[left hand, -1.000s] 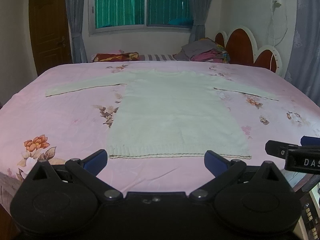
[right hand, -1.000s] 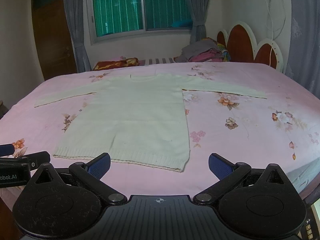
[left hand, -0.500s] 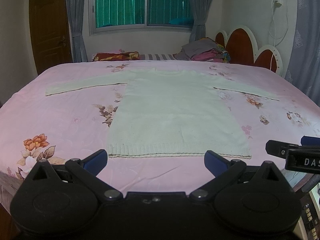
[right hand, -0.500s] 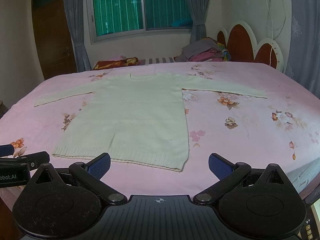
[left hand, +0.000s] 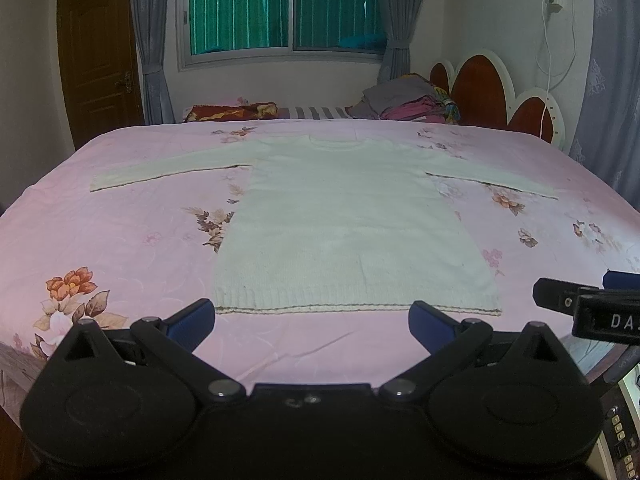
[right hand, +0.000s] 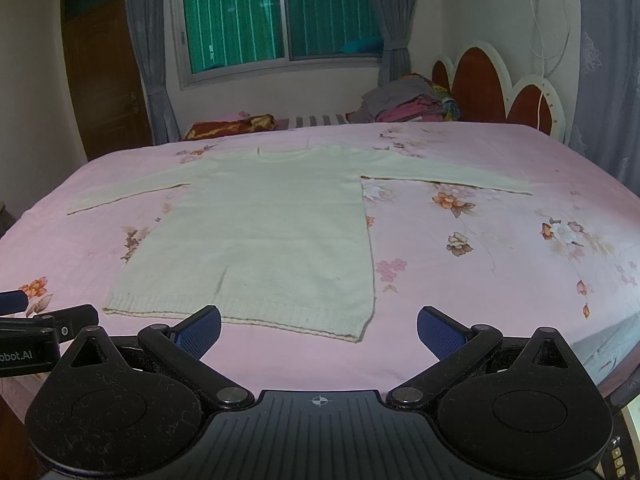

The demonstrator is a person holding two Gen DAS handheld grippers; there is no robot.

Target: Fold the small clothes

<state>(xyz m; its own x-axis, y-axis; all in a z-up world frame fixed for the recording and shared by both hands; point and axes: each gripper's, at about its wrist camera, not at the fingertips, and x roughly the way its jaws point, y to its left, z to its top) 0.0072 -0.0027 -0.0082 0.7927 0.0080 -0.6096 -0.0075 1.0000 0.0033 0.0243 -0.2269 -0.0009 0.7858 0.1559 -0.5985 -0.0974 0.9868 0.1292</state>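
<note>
While the sweater (left hand: 352,220) lay flat mid-bed (left hand: 120,240), sleeves spread, both the left gripper (left hand: 312,314) and right gripper (right hand: 319,322) hung wide open just short of its hem. It looked soft, light, floppy; its hem corners seemed best to pinch.

Both wrist views look low across the bed (left hand: 120,240) toward the window (right hand: 280,20), sharing the sweater (left hand: 352,232).
</note>
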